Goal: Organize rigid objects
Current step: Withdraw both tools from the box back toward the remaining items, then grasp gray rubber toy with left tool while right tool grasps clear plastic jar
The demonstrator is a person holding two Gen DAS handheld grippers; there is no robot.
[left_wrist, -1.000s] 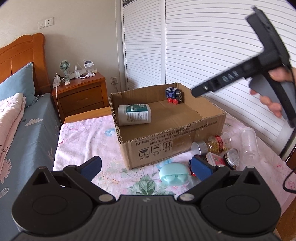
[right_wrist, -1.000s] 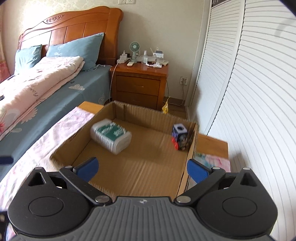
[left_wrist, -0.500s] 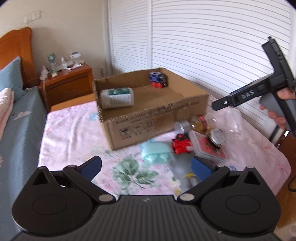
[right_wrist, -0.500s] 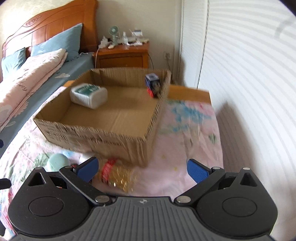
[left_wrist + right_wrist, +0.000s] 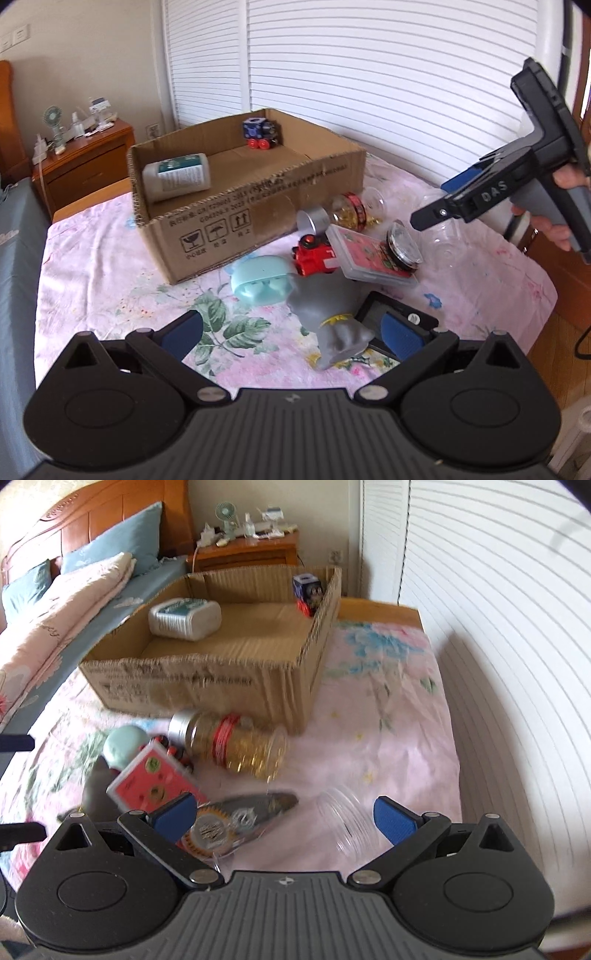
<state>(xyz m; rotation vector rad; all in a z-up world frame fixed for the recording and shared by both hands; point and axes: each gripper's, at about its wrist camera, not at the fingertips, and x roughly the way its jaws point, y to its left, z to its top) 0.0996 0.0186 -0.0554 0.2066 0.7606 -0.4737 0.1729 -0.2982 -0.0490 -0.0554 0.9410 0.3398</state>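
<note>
Cardboard box (image 5: pixel 207 225) sits on my flowered pink sheet (image 5: pixel 99 258), toward the far side, and holds two things: a white bottle (image 5: pixel 177 177) lying on its side at the left end and a blue toy train (image 5: pixel 260 133) in the far right corner. Everything else lies loose on the sheet just outside the box's near right corner. Nearest the box wall is a jar of golden capsules (image 5: pixel 240 742) on its side with a silver cap (image 5: pixel 314 219), touching or almost touching the cardboard. Just beside it lie a red toy vehicle (image 5: pixel 314 254), a pink card case (image 5: pixel 369 254) and a round dark-lidded tin (image 5: pixel 402 247) resting on that case. A mint-green case (image 5: pixel 260 286) sits near the box's front wall, with a grey rubbery figure (image 5: pixel 332 321) just this side of it and a flat black device (image 5: pixel 399 314) to its right. A clear empty jar (image 5: pixel 351 823) lies farther right on the sheet. My left gripper (image 5: pixel 291 332) hangs above the near edge of the pile, its blue pads spread wide with nothing between them; the grey figure shows between them, lower down. My right gripper (image 5: pixel 282 812) is also spread wide and empty, hanging over the right side of the pile, above the clear jar and the tin. From the left camera I see it raised to the right, clear of the sheet.
</note>
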